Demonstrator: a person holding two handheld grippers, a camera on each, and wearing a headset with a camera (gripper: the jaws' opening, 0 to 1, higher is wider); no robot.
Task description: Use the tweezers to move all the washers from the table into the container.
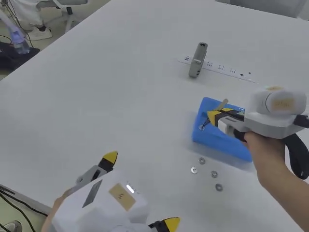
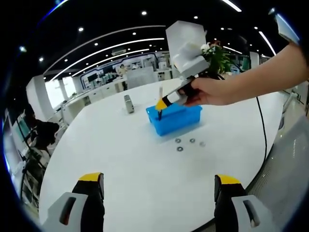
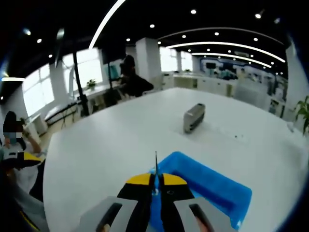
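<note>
A blue container (image 1: pixel 227 140) stands right of the table's middle. My right gripper (image 1: pixel 214 116) hovers over the container's left end, shut on thin tweezers (image 1: pixel 204 124) that point down and left toward the rim; in the right gripper view the tweezers (image 3: pixel 155 166) stick out between the closed jaws above the container (image 3: pixel 212 186). I cannot tell whether the tips hold anything. Several small washers (image 1: pixel 202 161) lie on the table just in front of the container, also seen as washers (image 2: pixel 180 149) in the left gripper view. My left gripper (image 1: pixel 140 190) is open near the front edge, holding nothing.
A grey device (image 1: pixel 197 60) stands on a flat white power strip (image 1: pixel 227 70) at the back. Black cables (image 1: pixel 12 195) hang past the table's front-left edge. Chairs and floor clutter (image 1: pixel 19 41) are beyond the far left corner.
</note>
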